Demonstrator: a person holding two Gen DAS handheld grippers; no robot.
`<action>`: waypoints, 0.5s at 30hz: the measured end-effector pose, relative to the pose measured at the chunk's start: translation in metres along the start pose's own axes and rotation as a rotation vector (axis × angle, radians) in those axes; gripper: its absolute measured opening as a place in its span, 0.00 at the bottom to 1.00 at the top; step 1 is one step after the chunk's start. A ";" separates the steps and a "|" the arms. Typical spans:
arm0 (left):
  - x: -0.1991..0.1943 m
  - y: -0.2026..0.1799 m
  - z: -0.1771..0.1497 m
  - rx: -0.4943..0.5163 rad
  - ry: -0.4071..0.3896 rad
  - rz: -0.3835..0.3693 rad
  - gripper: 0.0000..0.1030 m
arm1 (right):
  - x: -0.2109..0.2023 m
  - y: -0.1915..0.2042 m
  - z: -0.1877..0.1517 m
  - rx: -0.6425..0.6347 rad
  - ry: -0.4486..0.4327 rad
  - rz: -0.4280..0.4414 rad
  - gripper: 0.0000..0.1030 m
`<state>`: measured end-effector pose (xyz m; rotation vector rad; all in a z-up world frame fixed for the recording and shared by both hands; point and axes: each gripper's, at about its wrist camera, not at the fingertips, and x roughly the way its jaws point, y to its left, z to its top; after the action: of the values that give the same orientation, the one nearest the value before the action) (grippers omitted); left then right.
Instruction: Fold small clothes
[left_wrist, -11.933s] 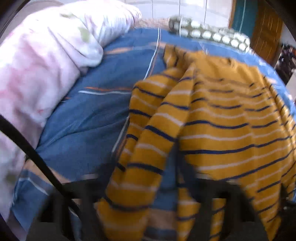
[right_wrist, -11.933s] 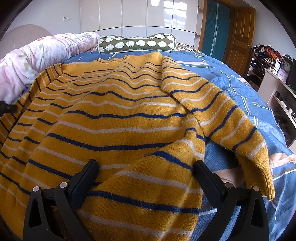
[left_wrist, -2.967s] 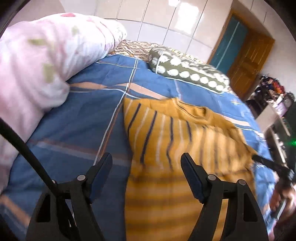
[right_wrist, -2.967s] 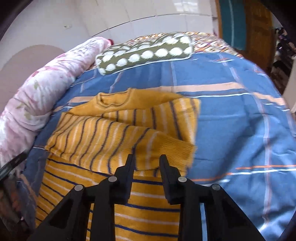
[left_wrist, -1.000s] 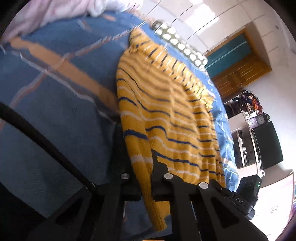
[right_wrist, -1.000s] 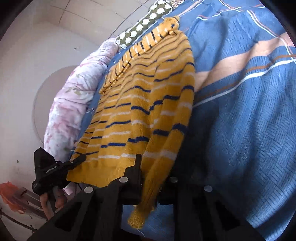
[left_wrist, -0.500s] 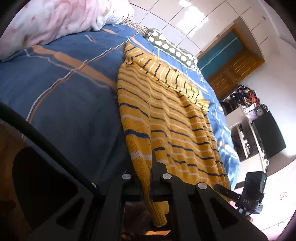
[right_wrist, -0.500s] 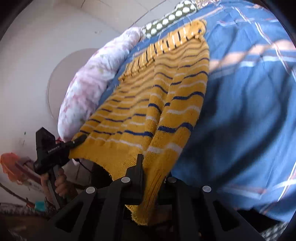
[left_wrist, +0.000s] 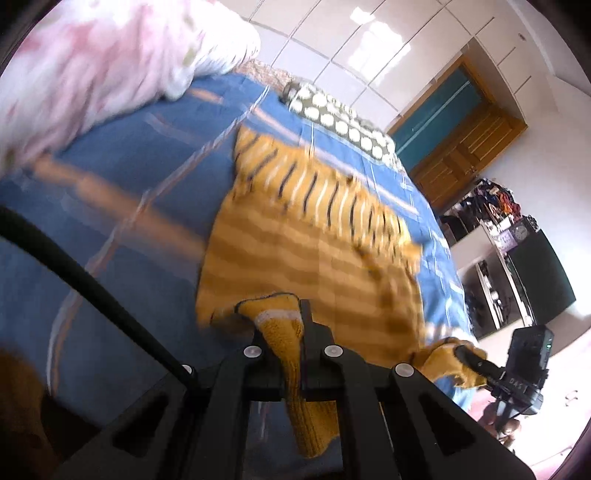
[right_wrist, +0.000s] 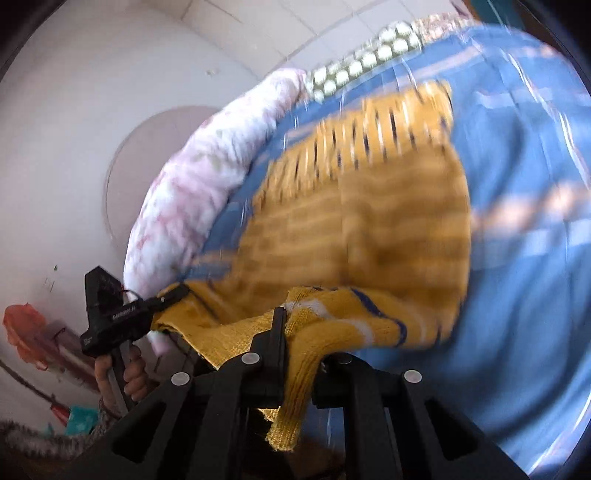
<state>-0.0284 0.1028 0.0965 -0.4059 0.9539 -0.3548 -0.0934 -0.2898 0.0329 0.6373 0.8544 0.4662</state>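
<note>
sweater (left_wrist: 314, 266) hem pinched, both tools (blurred, seemingly lifted)

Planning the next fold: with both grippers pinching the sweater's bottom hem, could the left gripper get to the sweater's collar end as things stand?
Probably not yet. The left gripper is shut on the sweater hem, as is the right gripper. The collar end lies far up the bed, unobstructed.

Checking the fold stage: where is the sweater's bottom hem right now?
The sweater hem is raised off the blue bedspread at the near edge, one corner pinched in the left gripper, the other in the right gripper.
</note>
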 end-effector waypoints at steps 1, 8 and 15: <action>0.006 -0.004 0.014 0.008 -0.012 0.010 0.04 | 0.005 0.002 0.013 0.003 -0.015 -0.001 0.10; 0.078 -0.016 0.117 0.004 -0.018 0.075 0.04 | 0.056 -0.010 0.106 0.076 -0.090 -0.051 0.10; 0.159 -0.023 0.180 0.040 0.024 0.141 0.04 | 0.107 -0.059 0.170 0.211 -0.098 -0.098 0.11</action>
<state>0.2044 0.0412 0.0876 -0.2966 0.9912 -0.2507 0.1126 -0.3221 0.0182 0.8019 0.8434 0.2560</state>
